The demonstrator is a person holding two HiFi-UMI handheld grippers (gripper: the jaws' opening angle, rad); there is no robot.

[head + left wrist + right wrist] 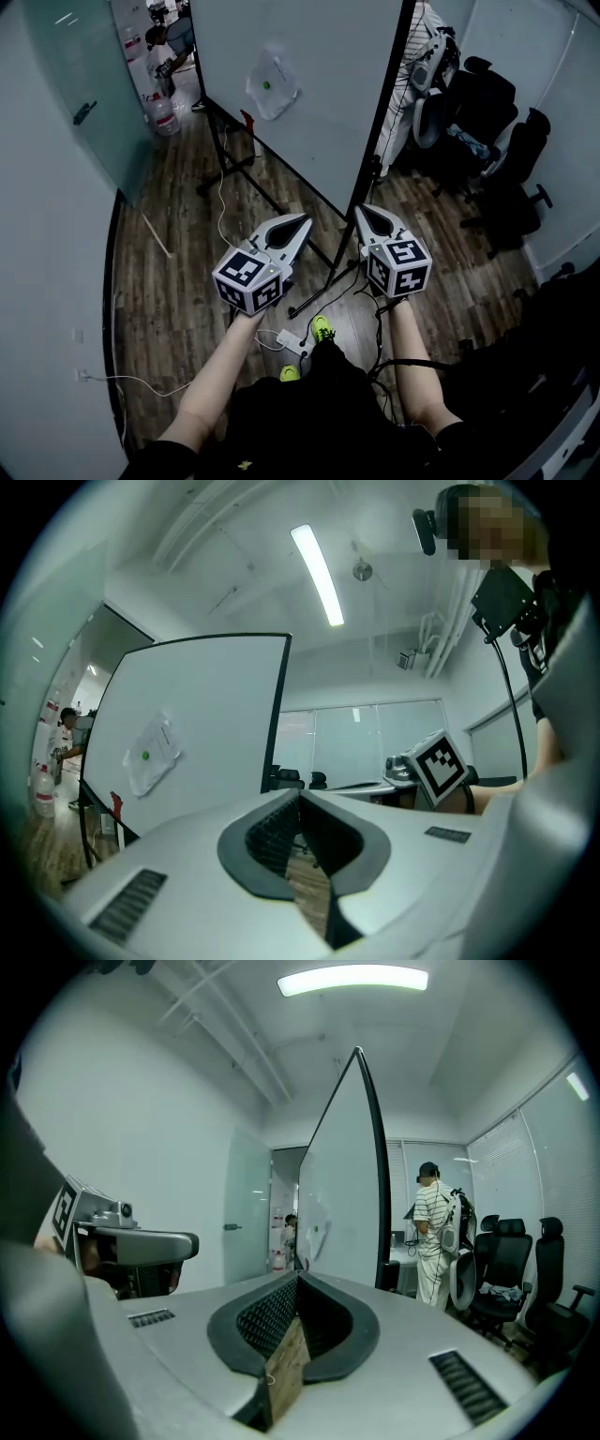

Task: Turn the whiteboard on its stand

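I've got two hand-held grippers up, one per hand. The left hand-held gripper (302,223) has its jaws pressed together with nothing between them. The right hand-held gripper (364,212) is the same, tips meeting and empty. Neither touches anything.

There's one whiteboard (309,84), upright on its black stand (246,171) on the wooden floor (178,281), just ahead of both grippers. Its dark-framed near edge faces the right one, so from the right gripper view it looks almost edge-on. One sheet of paper (272,84) is pinned to its face by a single green magnet.

Off to the right I count two black office chairs (487,103). One person in a striped shirt (433,1232) stands behind the board, and a second person (169,42) is past the doorway. One white power strip (286,342) lies by my feet.
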